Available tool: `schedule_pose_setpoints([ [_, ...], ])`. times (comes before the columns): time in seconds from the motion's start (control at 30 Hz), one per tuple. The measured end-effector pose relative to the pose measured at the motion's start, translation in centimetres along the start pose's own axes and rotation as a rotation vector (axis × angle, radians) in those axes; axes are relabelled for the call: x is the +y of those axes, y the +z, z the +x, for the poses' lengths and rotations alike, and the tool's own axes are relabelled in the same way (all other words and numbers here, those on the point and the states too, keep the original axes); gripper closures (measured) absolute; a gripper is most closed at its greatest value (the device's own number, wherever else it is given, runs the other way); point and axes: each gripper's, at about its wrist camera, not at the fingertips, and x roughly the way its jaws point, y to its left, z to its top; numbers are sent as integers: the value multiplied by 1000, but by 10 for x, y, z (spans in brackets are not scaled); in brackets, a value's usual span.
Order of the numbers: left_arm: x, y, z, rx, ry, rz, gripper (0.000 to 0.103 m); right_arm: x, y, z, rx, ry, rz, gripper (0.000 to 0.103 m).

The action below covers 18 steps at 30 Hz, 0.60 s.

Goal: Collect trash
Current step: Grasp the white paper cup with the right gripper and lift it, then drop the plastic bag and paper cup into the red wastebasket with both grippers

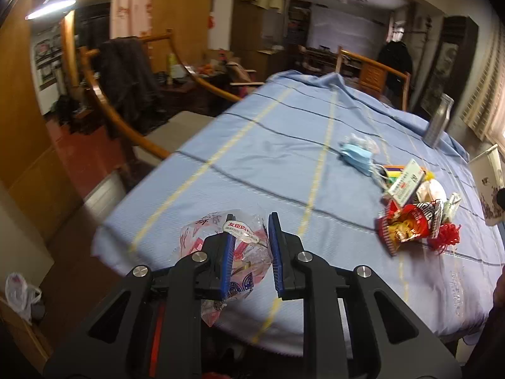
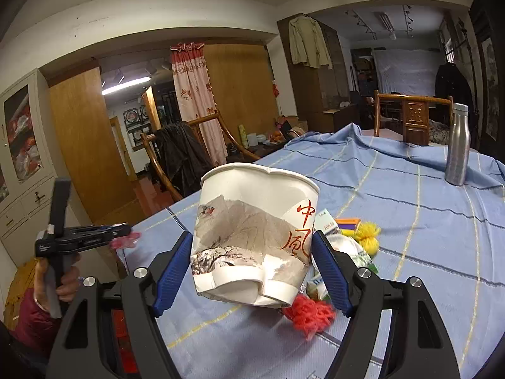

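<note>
My right gripper (image 2: 252, 249) is shut on a crumpled white paper cup (image 2: 252, 237) with a mountain print and red characters, held above the blue tablecloth (image 2: 410, 221). My left gripper (image 1: 251, 238) holds a clear plastic wrapper (image 1: 243, 252) with red print between its blue pads over the table's near left edge; it also shows in the right wrist view (image 2: 126, 240). A trash pile lies on the cloth: blue face masks (image 1: 356, 154), a white card (image 1: 405, 183), a red snack wrapper (image 1: 404, 227), red string (image 1: 445, 237), yellow yarn (image 2: 366, 233).
A steel bottle (image 2: 457, 145) stands at the table's far right. Wooden chairs (image 1: 126, 94) stand around the table, one draped with a dark jacket. A white plastic bag (image 1: 19, 290) lies on the floor at left. A cabinet (image 2: 22, 158) stands left.
</note>
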Motion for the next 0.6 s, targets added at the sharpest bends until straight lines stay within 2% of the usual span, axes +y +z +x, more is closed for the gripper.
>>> schedule_pose_setpoints([
  [0.17,56,-29,-36,11,135,-117,81,15,-1,13,22,74,-10,28],
  [0.23,84,-50,-46,38,188,-183,81,27,0,23,39,114,-34,28],
  [0.33,120,-82,-42,97,244,-280,80,49,1,41,77,163,-66,28],
  [0.4,144,-105,-29,141,236,-345,75,66,2,52,103,187,-92,28],
  [0.47,161,-120,-13,187,215,-402,50,84,2,54,118,201,-115,28],
  [0.5,167,-126,-6,198,204,-425,43,94,1,58,129,208,-133,28],
  [0.53,172,-131,-2,198,190,-443,41,105,-1,58,137,213,-146,28],
  [0.57,176,-134,0,192,178,-457,34,113,-1,60,146,218,-158,28],
  [0.6,179,-135,0,185,166,-468,22,124,-2,65,161,227,-173,28],
])
